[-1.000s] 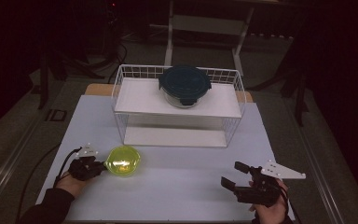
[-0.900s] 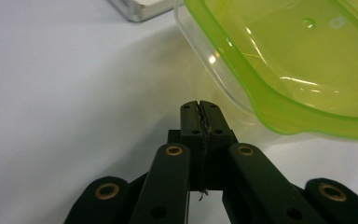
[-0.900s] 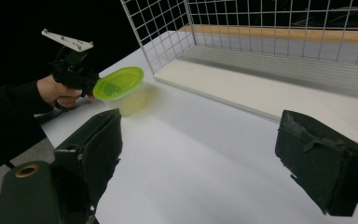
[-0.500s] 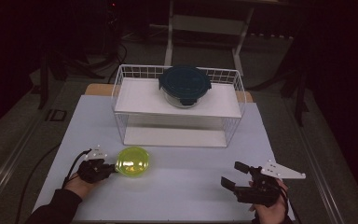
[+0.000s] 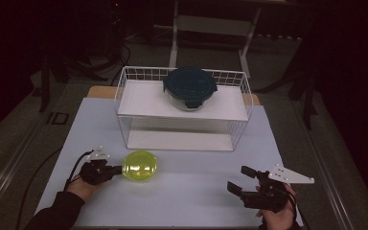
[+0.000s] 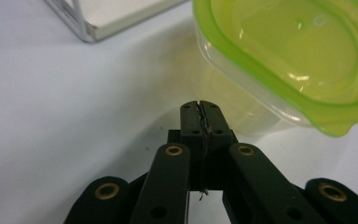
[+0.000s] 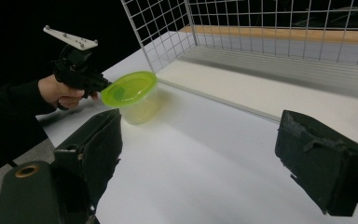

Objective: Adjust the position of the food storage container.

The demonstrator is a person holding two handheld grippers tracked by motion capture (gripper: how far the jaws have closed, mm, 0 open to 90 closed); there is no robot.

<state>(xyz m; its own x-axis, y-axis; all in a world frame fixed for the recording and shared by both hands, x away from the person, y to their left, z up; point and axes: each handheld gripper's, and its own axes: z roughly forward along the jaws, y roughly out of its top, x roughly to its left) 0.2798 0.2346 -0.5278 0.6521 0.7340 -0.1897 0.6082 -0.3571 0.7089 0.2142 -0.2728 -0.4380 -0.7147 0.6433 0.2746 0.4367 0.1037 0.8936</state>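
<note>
High view: left gripper (image 5: 119, 169) pressed closed beside the green-lidded container (image 5: 140, 165); right gripper (image 5: 242, 180) spread wide above the tabletop (image 5: 196, 191).

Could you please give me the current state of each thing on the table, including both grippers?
green-lidded container: lid on, upright on the table, in front of the rack.
dark-lidded glass container: lid on, upright on the rack's upper shelf.
wire rack: upright; lower shelf bare.
left gripper: jaws shut, tips beside the green-lidded container's wall.
right gripper: jaws wide open, holding nothing.
</note>
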